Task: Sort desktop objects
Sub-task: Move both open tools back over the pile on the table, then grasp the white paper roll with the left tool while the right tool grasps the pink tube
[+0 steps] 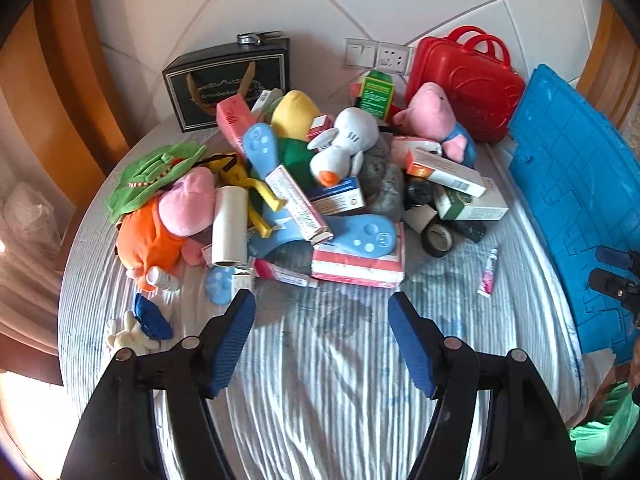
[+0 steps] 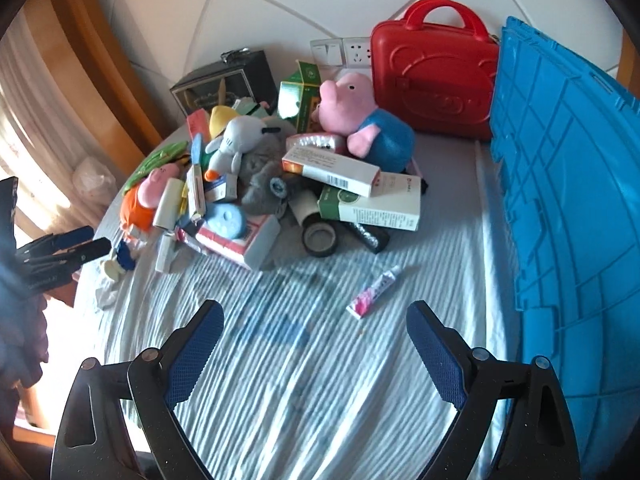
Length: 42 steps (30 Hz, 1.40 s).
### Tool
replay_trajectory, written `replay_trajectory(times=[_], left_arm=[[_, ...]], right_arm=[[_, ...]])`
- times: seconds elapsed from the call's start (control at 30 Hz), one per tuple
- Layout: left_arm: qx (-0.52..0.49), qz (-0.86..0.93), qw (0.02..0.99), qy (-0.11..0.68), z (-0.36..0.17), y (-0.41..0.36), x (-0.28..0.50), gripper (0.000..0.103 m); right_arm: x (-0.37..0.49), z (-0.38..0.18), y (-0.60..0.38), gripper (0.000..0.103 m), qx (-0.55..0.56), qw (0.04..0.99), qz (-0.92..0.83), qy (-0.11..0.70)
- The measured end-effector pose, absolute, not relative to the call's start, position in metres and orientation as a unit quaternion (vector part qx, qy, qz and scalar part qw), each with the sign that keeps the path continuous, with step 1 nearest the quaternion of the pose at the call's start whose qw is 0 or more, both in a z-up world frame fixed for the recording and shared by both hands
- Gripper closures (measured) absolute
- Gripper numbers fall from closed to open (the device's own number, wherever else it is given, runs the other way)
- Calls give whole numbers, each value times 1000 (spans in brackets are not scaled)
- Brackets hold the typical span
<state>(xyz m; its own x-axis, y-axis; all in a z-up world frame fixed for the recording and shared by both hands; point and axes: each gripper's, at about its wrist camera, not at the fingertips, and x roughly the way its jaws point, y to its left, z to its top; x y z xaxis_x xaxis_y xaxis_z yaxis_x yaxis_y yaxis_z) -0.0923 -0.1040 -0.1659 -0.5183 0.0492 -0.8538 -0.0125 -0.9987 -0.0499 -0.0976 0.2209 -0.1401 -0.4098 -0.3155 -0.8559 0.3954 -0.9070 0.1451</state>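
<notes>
A jumbled heap of toys and boxes covers the far half of the striped cloth. On its right side a pink pig plush (image 2: 352, 104) in a blue body lies on stacked white medicine boxes (image 2: 332, 166), in front of an upright red case (image 2: 434, 84). A white duck plush (image 1: 344, 142) with an orange beak sprawls on top near the middle. At the left edge a second pink pig plush (image 1: 186, 204) in orange lies beside a white roll (image 1: 229, 226). A black tape ring (image 2: 319, 239) rests at the heap's near edge, and a small pink tube (image 2: 374, 290) lies alone on the cloth, apart from the rest.
</notes>
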Motion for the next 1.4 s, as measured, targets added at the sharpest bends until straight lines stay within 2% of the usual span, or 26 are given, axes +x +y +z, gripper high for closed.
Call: replay_trajectory(times=[0.2,0.3,0.5,0.57,0.7,0.8,0.83,1.27,1.4], left_arm=[[-501,865,-11,-9,-204,-147,-129,35],[-510,859,-31,-18,-227,-168,-150,35],[-525,849,-34,-44,-269,-191,-191,35],[-538,842,-38,-26,-283,-188,-204,35],[-556,829,-48,-37,-306,-192,-223,45],[-561,826,-52,-28,-316,-191,-234,57],[-563,824,-53,-27,-318,-191,-237,58],[-520,853,-23,-35,-280,-182,-179,59],[-510,859,-15,-38,-265,-176,-157,59]], right_arm=[[-123,-203,204,9,534,179,-824,66],[-132,-242,208,13,580,156,-798,46],[-137,-254,204,13,587,142,-796,42],[-141,-256,202,13,585,139,-798,44],[-150,-268,206,13,596,124,-793,37],[-153,-273,210,13,600,116,-791,33],[-154,-275,212,13,599,113,-792,32],[-187,-313,239,13,624,50,-780,-3],[-196,-319,236,22,621,46,-782,0]])
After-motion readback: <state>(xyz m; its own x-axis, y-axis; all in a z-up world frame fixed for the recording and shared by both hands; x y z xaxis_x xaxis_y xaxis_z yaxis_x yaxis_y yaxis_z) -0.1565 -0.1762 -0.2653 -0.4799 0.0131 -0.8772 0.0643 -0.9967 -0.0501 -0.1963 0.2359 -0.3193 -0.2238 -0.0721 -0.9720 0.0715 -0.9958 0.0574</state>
